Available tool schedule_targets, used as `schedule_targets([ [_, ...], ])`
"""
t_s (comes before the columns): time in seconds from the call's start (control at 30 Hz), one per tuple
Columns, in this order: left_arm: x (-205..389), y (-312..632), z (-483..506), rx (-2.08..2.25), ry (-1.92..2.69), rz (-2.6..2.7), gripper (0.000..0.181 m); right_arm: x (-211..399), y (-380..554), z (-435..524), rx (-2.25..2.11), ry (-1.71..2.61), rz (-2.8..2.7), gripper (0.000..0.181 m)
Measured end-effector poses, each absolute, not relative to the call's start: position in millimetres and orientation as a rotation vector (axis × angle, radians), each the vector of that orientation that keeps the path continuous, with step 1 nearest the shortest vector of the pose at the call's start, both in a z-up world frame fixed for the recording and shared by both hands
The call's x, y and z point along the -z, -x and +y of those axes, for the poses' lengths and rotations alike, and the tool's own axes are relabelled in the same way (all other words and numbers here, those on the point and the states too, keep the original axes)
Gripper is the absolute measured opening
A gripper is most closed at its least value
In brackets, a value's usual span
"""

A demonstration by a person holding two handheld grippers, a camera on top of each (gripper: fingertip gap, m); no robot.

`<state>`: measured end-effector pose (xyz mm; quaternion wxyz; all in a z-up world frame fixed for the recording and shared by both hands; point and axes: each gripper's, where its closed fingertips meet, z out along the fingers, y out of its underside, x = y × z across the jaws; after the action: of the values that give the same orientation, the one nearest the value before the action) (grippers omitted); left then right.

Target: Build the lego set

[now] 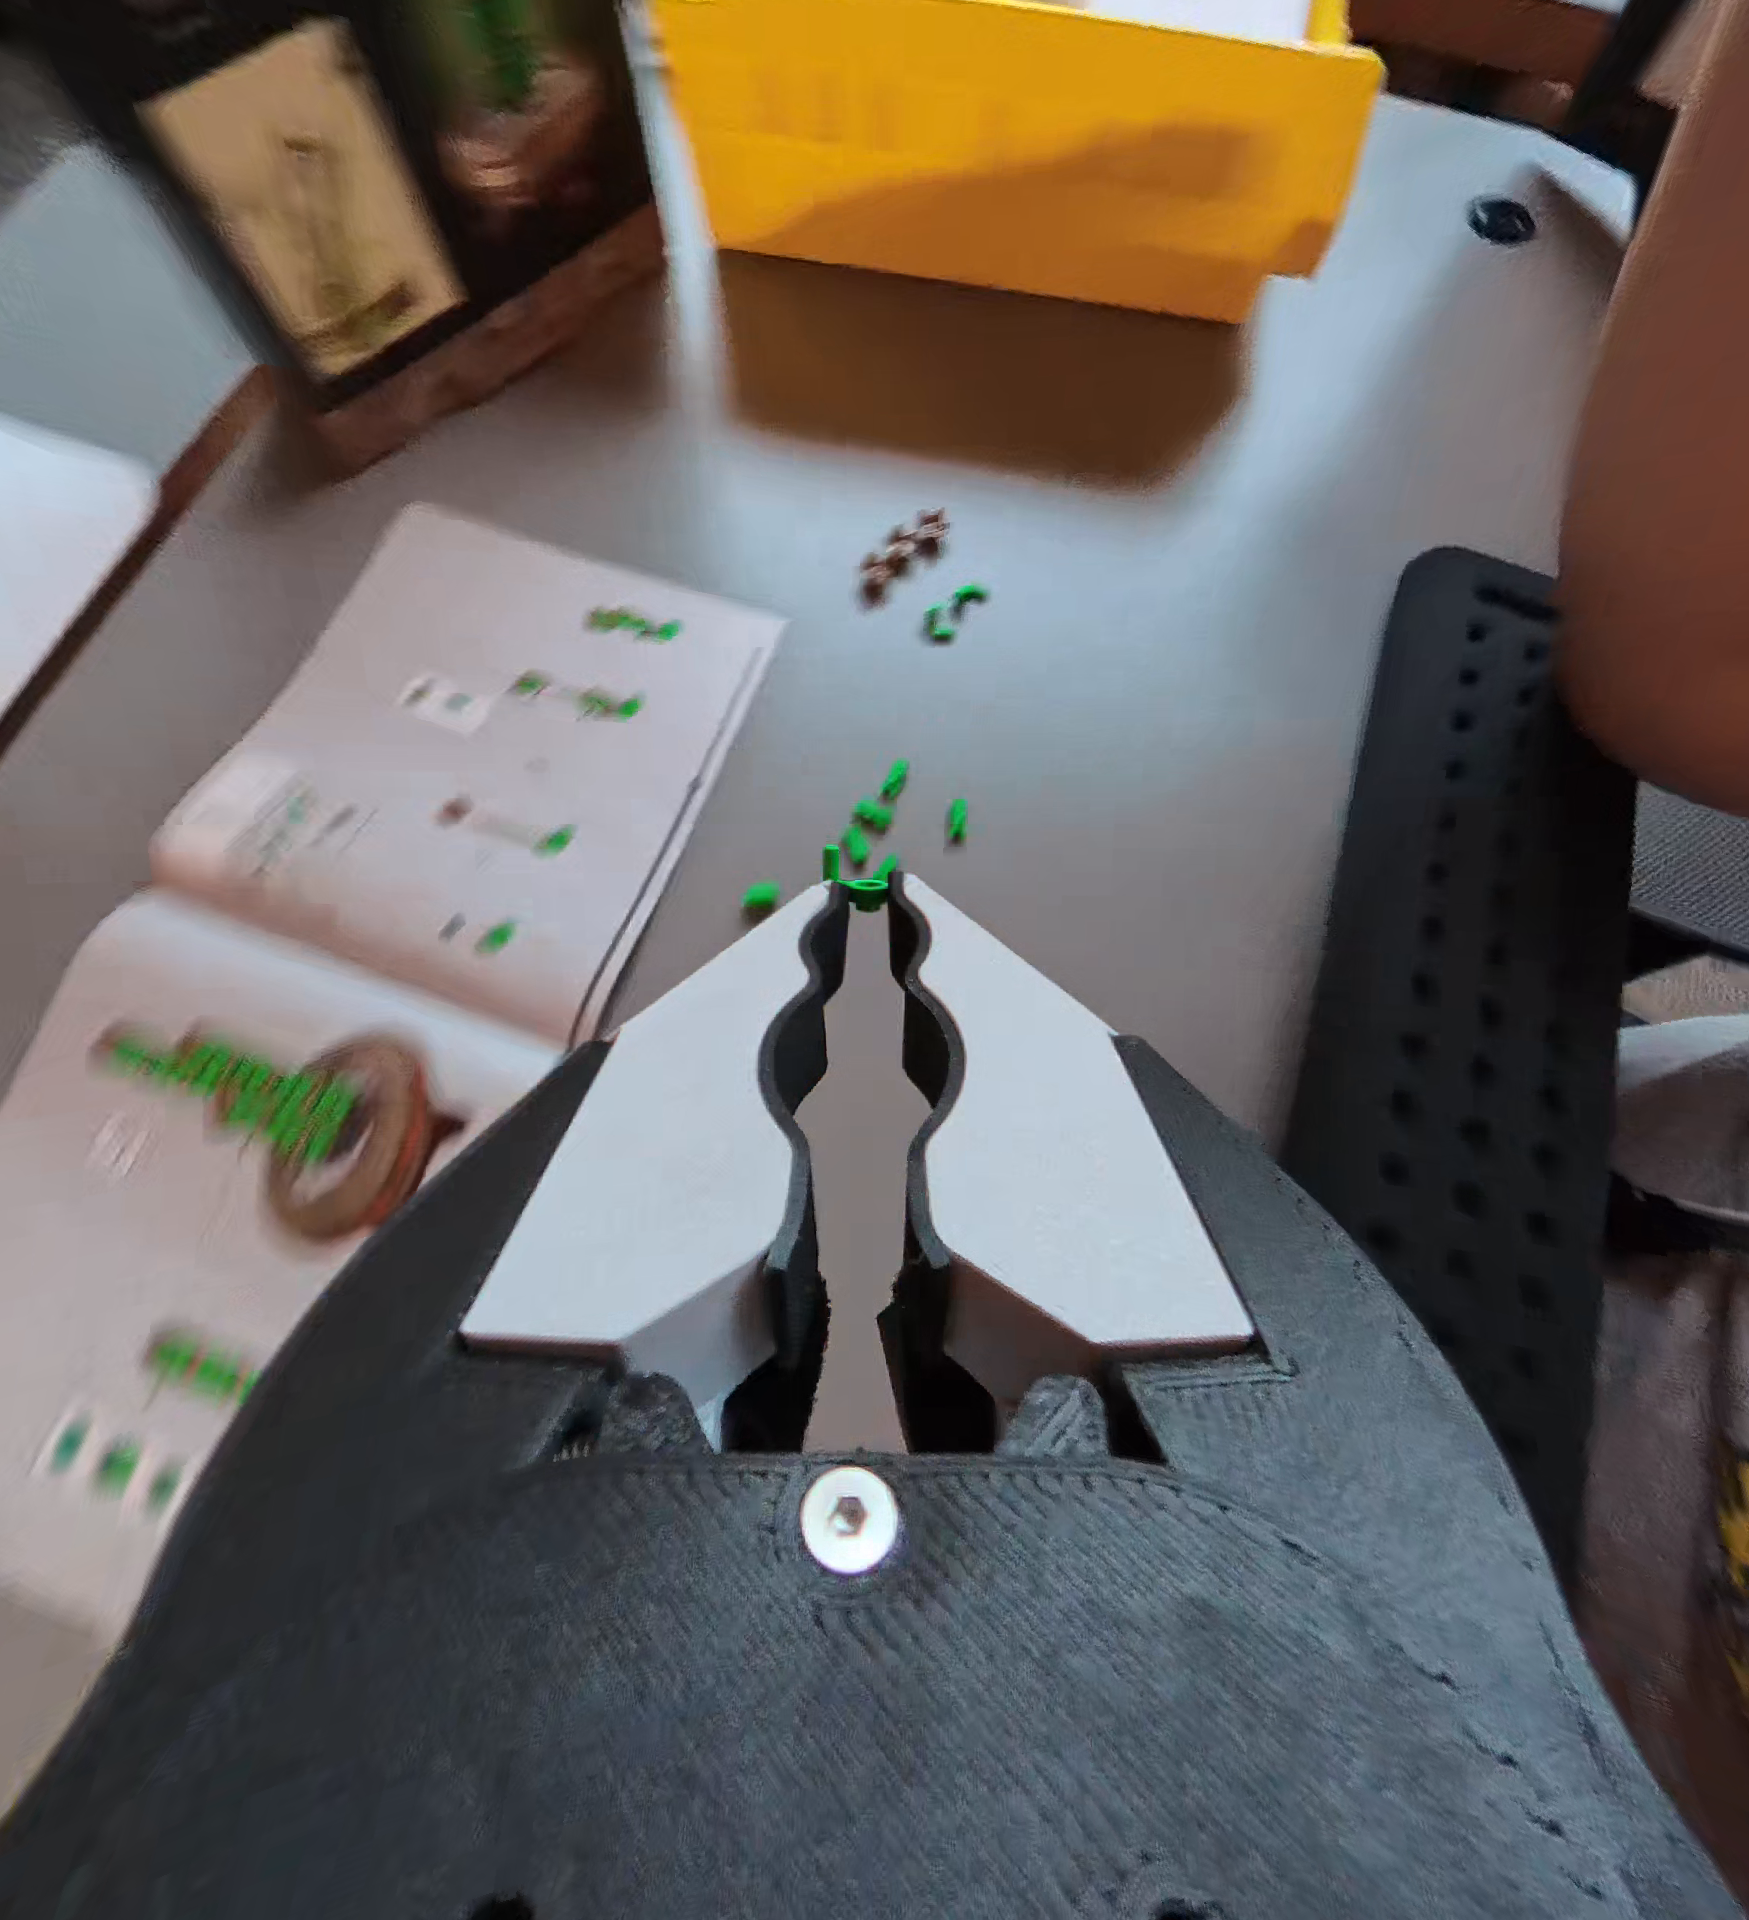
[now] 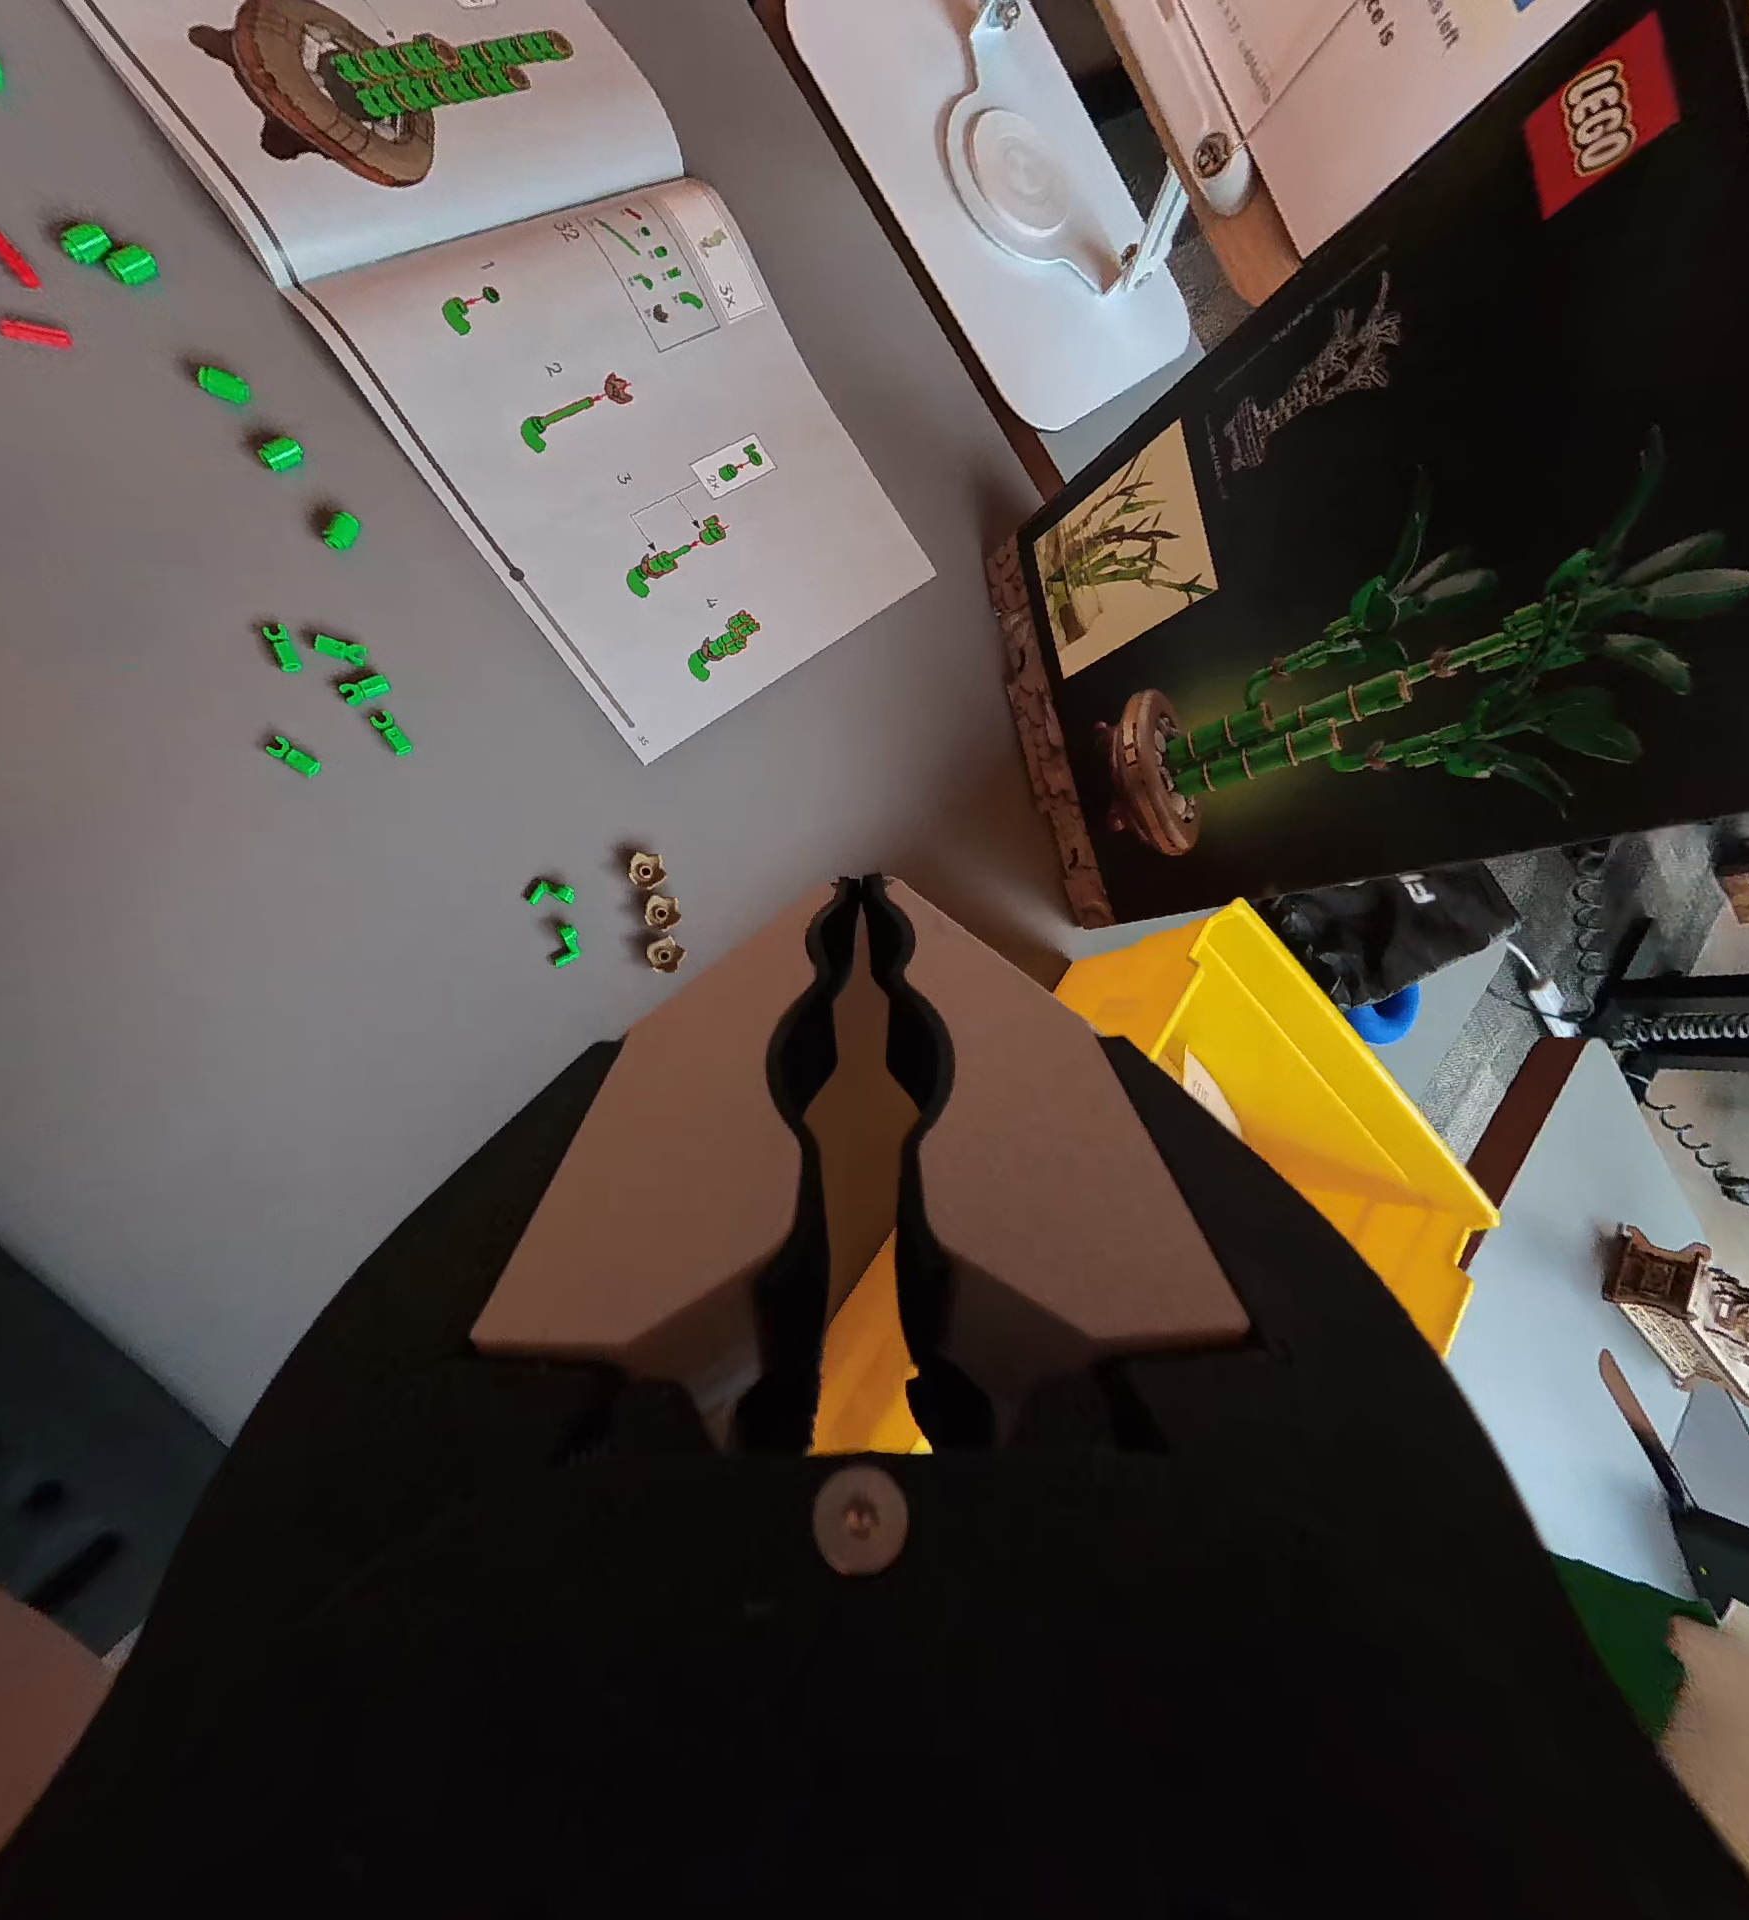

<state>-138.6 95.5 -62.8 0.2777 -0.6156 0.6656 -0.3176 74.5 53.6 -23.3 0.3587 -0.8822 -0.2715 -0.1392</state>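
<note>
My left gripper [image 1: 865, 896] is shut on a small green clip piece [image 1: 867, 891] pinched at its tips, held above the grey table [image 1: 1057, 727]. Just beyond it lies a cluster of small green pieces [image 1: 875, 816], with brown pieces [image 1: 901, 545] and a curved green piece [image 1: 953, 611] farther off. My right gripper [image 2: 865, 883] is shut and empty, hovering beside three tan pieces [image 2: 657, 912] and two green angled pieces [image 2: 556, 920]. Green clip pieces [image 2: 340, 686], green cylinders [image 2: 111, 255] and red pins [image 2: 8, 270] lie spread to its left.
The open instruction booklet [image 1: 454, 748] [image 2: 589, 416] lies on the table. A yellow bin [image 1: 1015, 156] [image 2: 1296, 1091] and the dark set box [image 2: 1472, 520] stand at the table's edge. A black perforated chair part [image 1: 1462, 935] and a person's arm [image 1: 1732, 416] are at the right. Left tips to right tips: about 20 centimeters.
</note>
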Motion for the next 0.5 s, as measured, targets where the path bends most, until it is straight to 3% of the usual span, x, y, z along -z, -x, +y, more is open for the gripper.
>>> schedule_targets([
  [0.27, 174, 5, 60, 0.495, 1.499, 2.139, 0.005, 15, -87, 44, 0.275, 2.198, -0.655, 0.000],
  [0.5, 199, -16, 65, 0.354, 1.464, 2.204, 0.005, 20, -99, 43, 0.221, 2.201, -0.614, 0.000],
])
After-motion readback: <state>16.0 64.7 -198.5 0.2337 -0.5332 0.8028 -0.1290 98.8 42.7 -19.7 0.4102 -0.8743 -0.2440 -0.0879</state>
